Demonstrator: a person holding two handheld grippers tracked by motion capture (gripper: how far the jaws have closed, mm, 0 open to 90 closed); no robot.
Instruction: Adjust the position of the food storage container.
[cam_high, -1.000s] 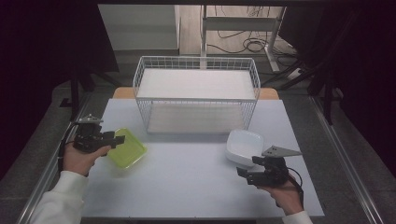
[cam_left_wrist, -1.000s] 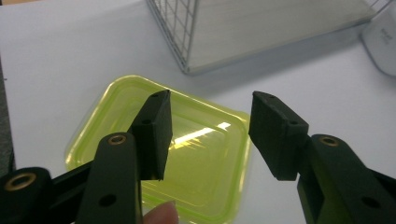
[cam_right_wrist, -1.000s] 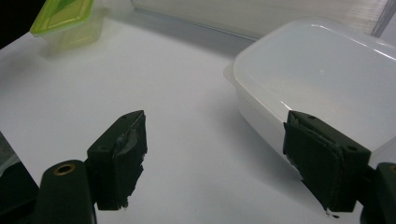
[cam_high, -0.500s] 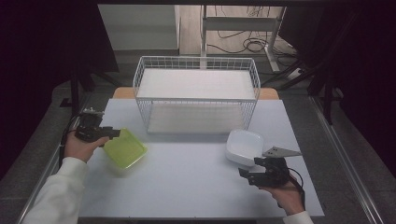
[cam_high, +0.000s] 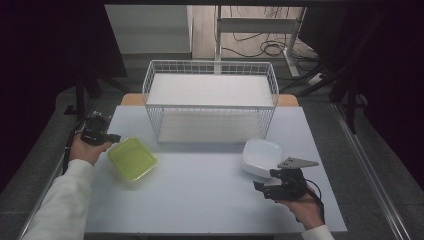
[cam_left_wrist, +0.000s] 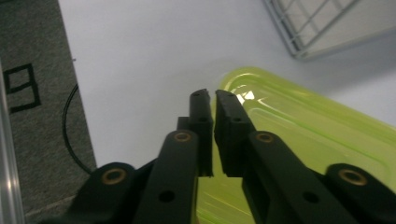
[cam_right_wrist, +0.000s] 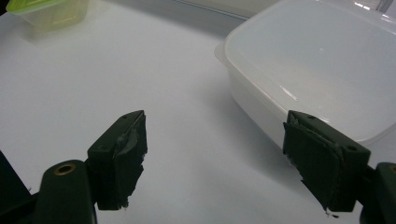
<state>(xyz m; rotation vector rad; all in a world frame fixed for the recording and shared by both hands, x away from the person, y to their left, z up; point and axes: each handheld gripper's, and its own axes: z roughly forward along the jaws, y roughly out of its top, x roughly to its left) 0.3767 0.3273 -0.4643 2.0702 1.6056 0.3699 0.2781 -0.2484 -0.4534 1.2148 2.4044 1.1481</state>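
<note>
A lime-green plastic container (cam_high: 132, 159) (cam_left_wrist: 299, 140) lies open side up on the left of the white table (cam_high: 200, 200). My left gripper (cam_high: 117, 138) (cam_left_wrist: 210, 94) sits at its near-left corner. Its jaws have just been closing and now pinch the thin rim, one jaw outside the container and one inside. A white plastic container (cam_high: 261, 156) (cam_right_wrist: 322, 65) rests at the right. My right gripper (cam_high: 257, 186) (cam_right_wrist: 215, 116) hovers low just in front of it, jaws wide open and empty, with the right pad (cam_right_wrist: 317, 158) close to the container's near wall.
A white wire basket (cam_high: 210, 92) stands at the back middle of the table. Grey floor (cam_left_wrist: 42, 116) and a black cable lie past the table's left edge. The green container (cam_right_wrist: 46, 11) also appears far off in the right gripper view.
My left hand has shifted toward the table's far left and dropped, and its jaws have gone from open to closed on the green container's rim. The right gripper has stayed still.
</note>
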